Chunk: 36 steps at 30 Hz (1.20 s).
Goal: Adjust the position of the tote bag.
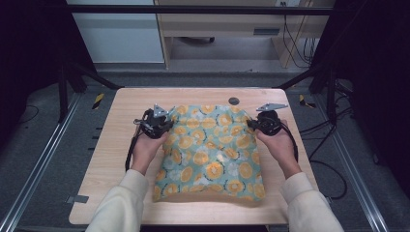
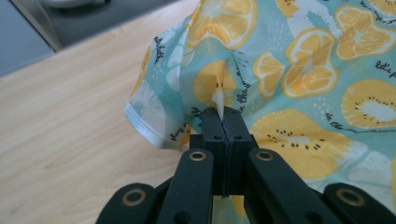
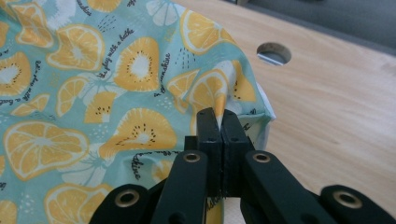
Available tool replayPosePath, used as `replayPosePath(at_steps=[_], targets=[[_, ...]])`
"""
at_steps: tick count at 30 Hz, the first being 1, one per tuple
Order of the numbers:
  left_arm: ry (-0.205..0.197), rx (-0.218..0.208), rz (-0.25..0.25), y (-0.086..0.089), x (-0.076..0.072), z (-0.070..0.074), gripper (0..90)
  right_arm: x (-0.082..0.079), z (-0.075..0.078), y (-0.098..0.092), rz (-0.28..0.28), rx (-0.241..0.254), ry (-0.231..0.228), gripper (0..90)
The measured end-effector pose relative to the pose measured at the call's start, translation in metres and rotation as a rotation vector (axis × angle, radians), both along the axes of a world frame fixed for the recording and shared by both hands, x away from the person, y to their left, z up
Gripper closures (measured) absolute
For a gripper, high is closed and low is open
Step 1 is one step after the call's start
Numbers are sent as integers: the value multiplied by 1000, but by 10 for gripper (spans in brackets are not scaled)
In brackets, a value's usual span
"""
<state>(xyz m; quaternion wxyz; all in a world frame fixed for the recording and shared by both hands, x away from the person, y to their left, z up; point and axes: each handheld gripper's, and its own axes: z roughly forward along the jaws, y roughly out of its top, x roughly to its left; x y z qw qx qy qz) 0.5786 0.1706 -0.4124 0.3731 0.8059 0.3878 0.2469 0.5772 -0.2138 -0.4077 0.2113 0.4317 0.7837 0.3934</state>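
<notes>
High view, left tongs (image 1: 167, 122) and right tongs (image 1: 251, 124) pinching far corners of cloth (image 1: 210, 154)

Light wood table (image 1: 121, 145) with rounded corners, small round hole (image 1: 234, 101) near far edge. Grey floor (image 1: 43, 164) all round, metal rails (image 1: 34, 179) running along both sides. Black frame posts (image 1: 63, 87) left and right, black bar (image 1: 193, 9) across top. Behind: pale wood desk (image 1: 167, 48), white panel (image 1: 121, 34), cables (image 1: 295, 43) hanging. Even, soft light
</notes>
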Motion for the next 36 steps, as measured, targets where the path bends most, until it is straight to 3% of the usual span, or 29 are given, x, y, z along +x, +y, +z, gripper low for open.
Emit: replayPosePath(at_steps=[6,9,12,18,24,27,29,32,36], targets=[[-57,26,-13,-8,0,19,900,-3,15,-8,4,-5,-33,896],[-78,19,-16,-10,1,25,900,-3,19,-11,3,-2,-43,897],[-87,7,-13,-11,1,27,900,-3,19,-14,3,-1,-53,898],[-125,25,-30,-12,-5,30,900,-9,19,-14,9,-13,-85,898],[-166,64,-52,-13,-15,27,900,-18,17,-17,24,-8,-116,898],[-168,28,-57,-11,-20,25,900,-24,16,-18,30,-6,-134,899],[-182,28,-64,-10,-27,23,900,-30,15,-19,35,1,-145,899],[-202,63,-80,-11,-36,20,900,-39,11,-18,47,-29,-166,899],[-210,45,-86,-10,-42,13,900,-47,4,-20,61,-33,-175,899]])
